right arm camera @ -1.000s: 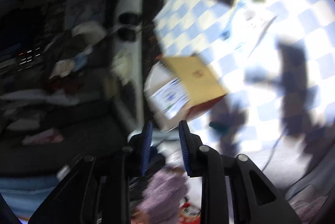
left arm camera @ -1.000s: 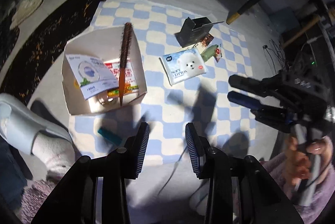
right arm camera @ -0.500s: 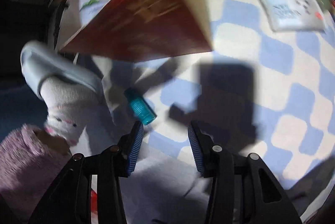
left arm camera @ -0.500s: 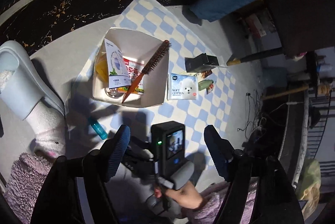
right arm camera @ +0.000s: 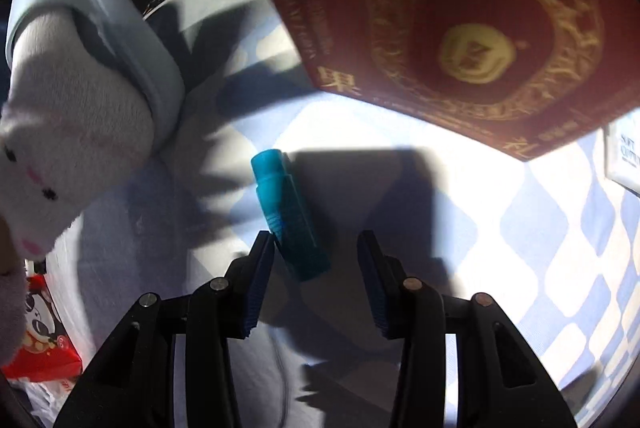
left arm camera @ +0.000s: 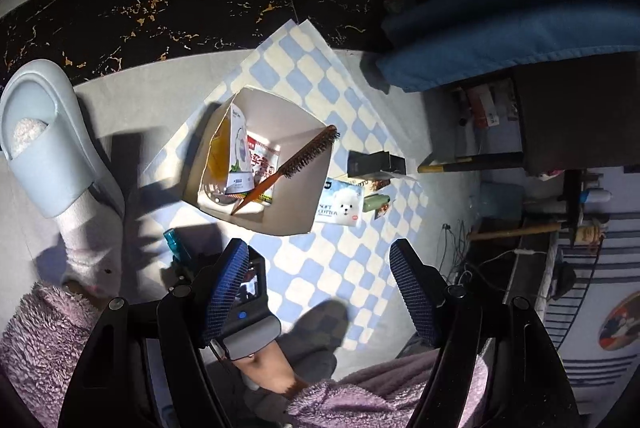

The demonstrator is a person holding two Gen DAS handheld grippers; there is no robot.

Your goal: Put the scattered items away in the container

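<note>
The right gripper (right arm camera: 316, 272) points down over a teal tube (right arm camera: 290, 216) lying on the blue-and-white checked mat (right arm camera: 560, 248); its jaws have just been closing but stand apart, the tube's lower end between them, the left pad touching or nearly touching it. At 1 o'clock from the tube stands the open box (right arm camera: 460, 20), its red side bearing gold characters I cannot read. The left gripper (left arm camera: 320, 284) hangs above with jaws spread, empty. In its view the box (left arm camera: 280, 224) holds a round hairbrush (left arm camera: 296, 164) and packets; at 3 o'clock lies a tissue pack (left arm camera: 340, 206) marked "SOFT COTTON".
</note>
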